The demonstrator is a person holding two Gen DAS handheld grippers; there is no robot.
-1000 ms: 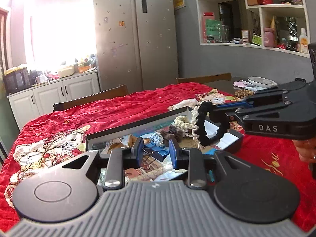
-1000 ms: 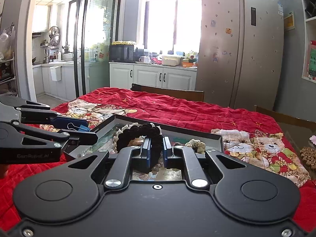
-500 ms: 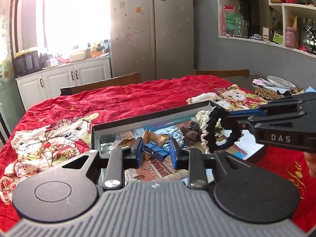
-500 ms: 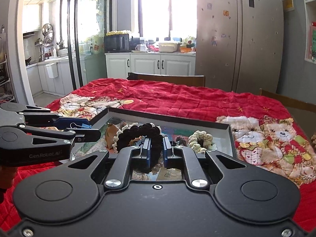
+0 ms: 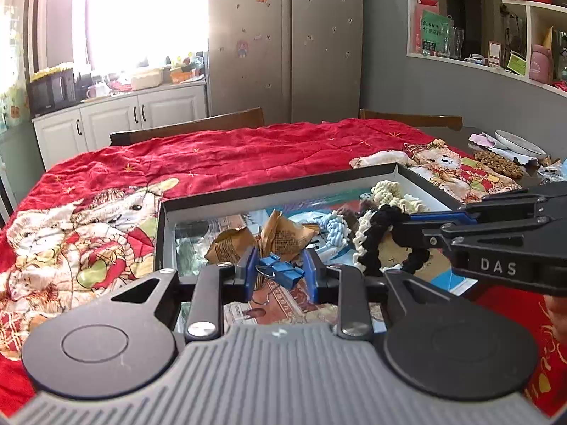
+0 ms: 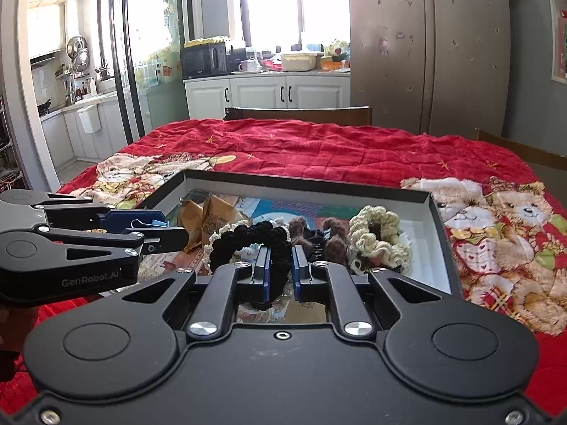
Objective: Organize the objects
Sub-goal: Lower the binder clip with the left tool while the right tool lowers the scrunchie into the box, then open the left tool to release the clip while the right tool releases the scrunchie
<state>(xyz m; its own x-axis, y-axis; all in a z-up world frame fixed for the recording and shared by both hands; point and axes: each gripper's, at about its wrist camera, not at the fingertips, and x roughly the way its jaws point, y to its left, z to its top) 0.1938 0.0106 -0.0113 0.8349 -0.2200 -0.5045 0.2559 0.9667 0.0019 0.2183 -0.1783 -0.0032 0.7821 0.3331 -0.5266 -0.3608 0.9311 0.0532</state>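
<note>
A shallow black-rimmed tray [image 5: 283,187] [image 6: 304,179] lies on the red quilt. My left gripper [image 5: 278,272] is shut on a blue binder clip [image 5: 280,272] and holds it above the tray's near left part; it also shows in the right wrist view [image 6: 156,225]. My right gripper [image 6: 280,265] is shut on a black scrunchie [image 6: 248,235] above the tray's middle; the scrunchie also shows in the left wrist view [image 5: 384,219]. In the tray lie a cream scrunchie [image 6: 379,233], brown scrunchies [image 6: 331,241], a light blue one [image 5: 335,228] and brown paper packets [image 5: 280,235].
The red quilt [image 5: 230,156] with bear prints covers the table. Wooden chair backs [image 6: 297,113] stand at the far edge. Dishes and a mat [image 5: 510,156] sit at the table's right end. A fridge [image 5: 283,42] and cabinets stand behind.
Both grippers have lowered and moved forward over the tray, still holding the clip and the scrunchie. The views have tilted, so the tray sits more central.
</note>
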